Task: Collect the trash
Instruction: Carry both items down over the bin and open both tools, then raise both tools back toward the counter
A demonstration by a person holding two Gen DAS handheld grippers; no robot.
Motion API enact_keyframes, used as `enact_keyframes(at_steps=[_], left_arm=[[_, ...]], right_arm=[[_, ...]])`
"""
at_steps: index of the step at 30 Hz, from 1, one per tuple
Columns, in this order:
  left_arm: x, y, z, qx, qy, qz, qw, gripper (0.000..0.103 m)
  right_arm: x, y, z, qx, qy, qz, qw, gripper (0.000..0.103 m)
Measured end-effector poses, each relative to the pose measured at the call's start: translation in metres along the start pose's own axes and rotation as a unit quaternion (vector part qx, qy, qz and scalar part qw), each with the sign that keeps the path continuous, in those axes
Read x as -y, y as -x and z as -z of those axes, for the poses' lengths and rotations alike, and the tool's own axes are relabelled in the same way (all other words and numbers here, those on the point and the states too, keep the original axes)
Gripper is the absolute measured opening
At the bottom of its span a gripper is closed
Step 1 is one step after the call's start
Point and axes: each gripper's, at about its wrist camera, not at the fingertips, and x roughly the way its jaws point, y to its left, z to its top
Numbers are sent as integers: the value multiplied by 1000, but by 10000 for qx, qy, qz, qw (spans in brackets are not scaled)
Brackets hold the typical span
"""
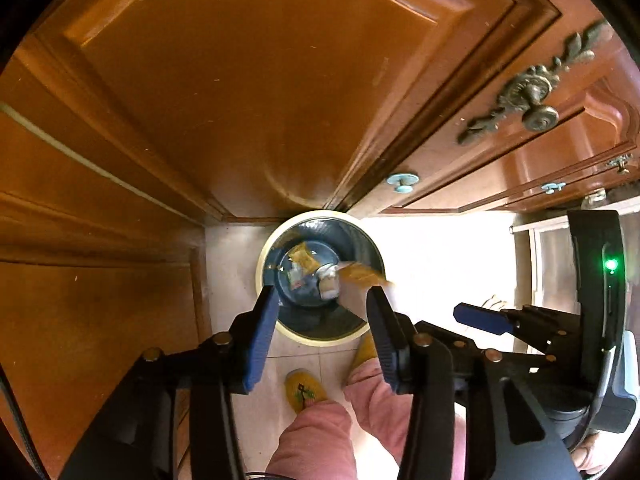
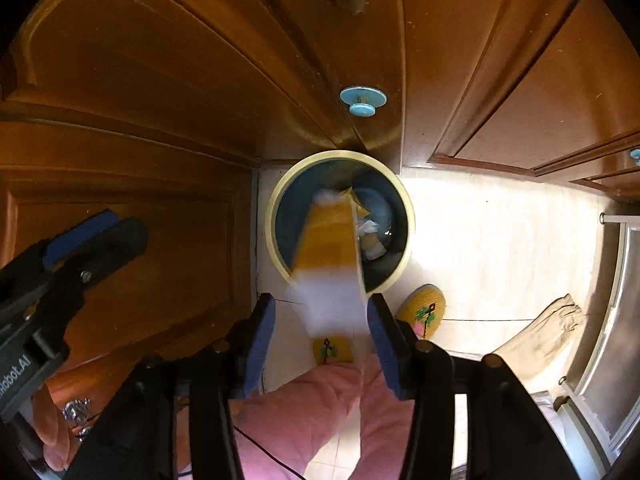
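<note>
- A yellow-and-white wrapper (image 2: 330, 256) is hanging, blurred, between the spread fingers of the right gripper (image 2: 321, 322), directly above the trash bin (image 2: 280, 258) on the floor (image 2: 480, 232).
- The right gripper is standing wide open; the wrapper is showing no contact with either blue pad, so it is judged to be loose and falling rather than gripped.
- The wrapper's long axis is running forward from the fingertips toward the bin's mouth, its yellow end lying over the dark interior and its white end nearest the gripper.
- The left gripper (image 1: 323, 304) is also gaping open and carrying nothing, hovering over the same bin (image 1: 266, 256) from the other side.
- In the left wrist view the wrapper (image 1: 358, 280) is showing at the bin's right edge, beside the left gripper's right finger; the right gripper (image 1: 482, 319) is appearing further right.
- Earlier-collected scraps (image 1: 310, 272) are lying at the bottom of the bin.
- The bin is sitting tucked against the wooden cabinet doors (image 1: 240, 100), with the person's yellow slippers (image 2: 422, 310) just beside it.
- The right gripper is the nearer one to the wrapper; the drop is judged to depend on the piece staying inside the cream rim, since its white end is overhanging the near edge.
</note>
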Motion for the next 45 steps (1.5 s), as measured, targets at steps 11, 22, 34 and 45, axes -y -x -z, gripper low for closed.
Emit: enact_keyframes(at_steps=[11, 22, 34, 45], left_arm=[[-5, 23, 11, 100, 83, -30, 9999, 47], [7, 104, 21, 161, -41, -10, 9999, 59], [23, 246, 19, 968, -377, 173, 9944, 62], [43, 342, 6, 1722, -799, 480, 9806, 63]], right_arm=[[-6, 47, 18, 437, -93, -46, 9990, 50], [-19, 136, 50, 791, -359, -194, 9960, 51], [-52, 262, 94, 1581, 1, -175, 9873, 51], [-69, 345, 117, 2577, 69, 16, 9662, 54]])
